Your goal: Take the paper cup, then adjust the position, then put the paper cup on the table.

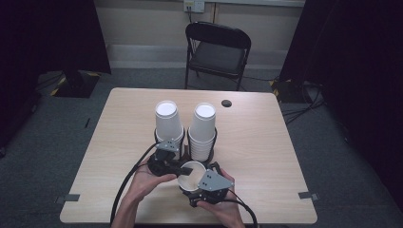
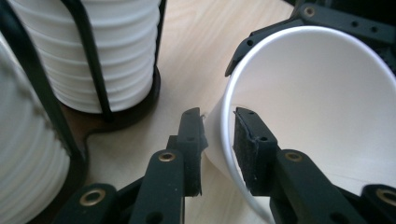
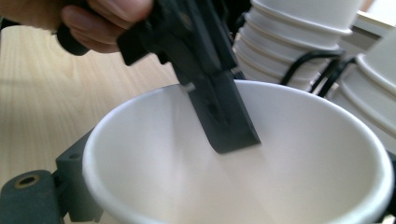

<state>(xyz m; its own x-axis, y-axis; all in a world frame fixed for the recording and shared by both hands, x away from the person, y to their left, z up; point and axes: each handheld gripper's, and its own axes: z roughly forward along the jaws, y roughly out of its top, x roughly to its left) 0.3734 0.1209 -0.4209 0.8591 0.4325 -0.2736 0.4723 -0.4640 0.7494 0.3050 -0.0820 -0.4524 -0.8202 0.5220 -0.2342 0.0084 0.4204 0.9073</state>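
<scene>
A single white paper cup (image 1: 190, 172) is held near the table's front edge, its mouth tipped toward the left gripper. My right gripper (image 1: 194, 180) is shut around its body, its black jaws hugging the outer wall (image 2: 261, 39). My left gripper (image 1: 182, 170) comes in from the left and straddles the cup's rim (image 2: 227, 116), one finger (image 3: 219, 112) inside the cup (image 3: 289, 182) and the other outside. In the left gripper view the left gripper (image 2: 218, 122) stands slightly open, its pads beside the thin wall without pinching it.
Two tall stacks of white paper cups (image 1: 168, 121) (image 1: 203, 124) stand in black wire holders (image 2: 91, 65) at mid-table, just behind the grippers. A dark cable hole (image 1: 226, 103) lies at the back of the wooden table (image 1: 266, 142). A black folding chair (image 1: 218, 50) stands beyond it.
</scene>
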